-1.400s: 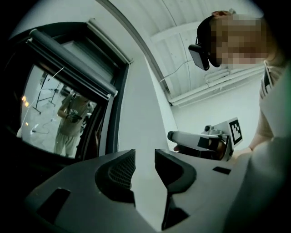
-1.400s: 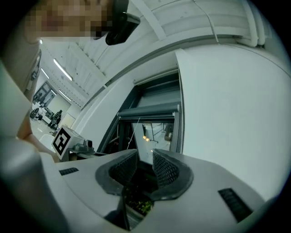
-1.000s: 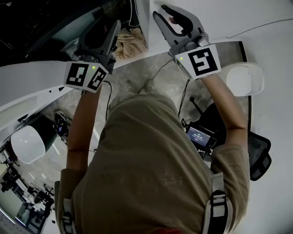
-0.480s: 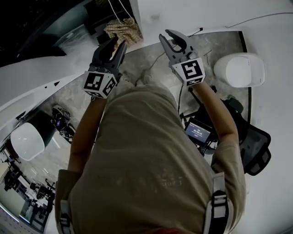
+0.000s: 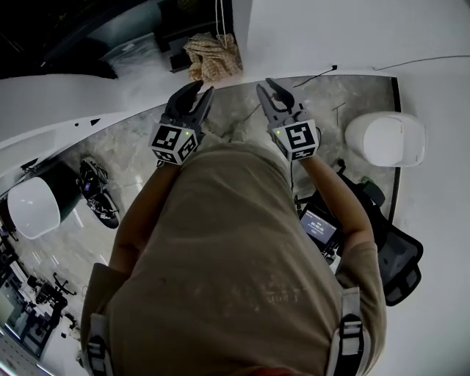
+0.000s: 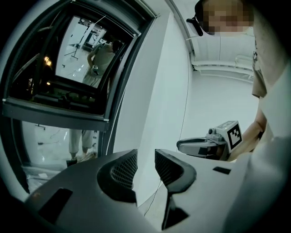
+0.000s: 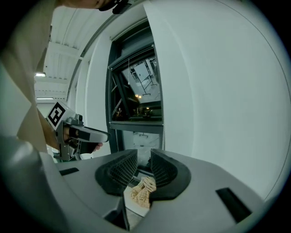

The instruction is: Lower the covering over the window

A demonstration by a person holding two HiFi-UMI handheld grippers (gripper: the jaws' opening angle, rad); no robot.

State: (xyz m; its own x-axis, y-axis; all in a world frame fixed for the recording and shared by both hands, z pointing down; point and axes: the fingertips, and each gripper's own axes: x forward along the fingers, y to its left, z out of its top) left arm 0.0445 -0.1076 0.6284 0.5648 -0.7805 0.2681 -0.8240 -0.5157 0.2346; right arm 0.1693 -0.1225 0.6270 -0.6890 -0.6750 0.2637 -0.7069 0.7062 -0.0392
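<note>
Near window (image 7: 136,86), left gripper (image 5: 200,89) and right gripper (image 5: 269,85) hold nothing, jaws apart; could miss thin cord (image 5: 219,15), window left uncovered.

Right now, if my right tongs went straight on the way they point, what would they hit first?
Probably the window's lower pane, just above the crumpled beige cloth at its foot. The right tongs stand apart and empty, and nothing shows in between, though depth is hard to judge.

Office-like room: swivel chair (image 5: 400,253), marble floor (image 5: 139,143).
</note>
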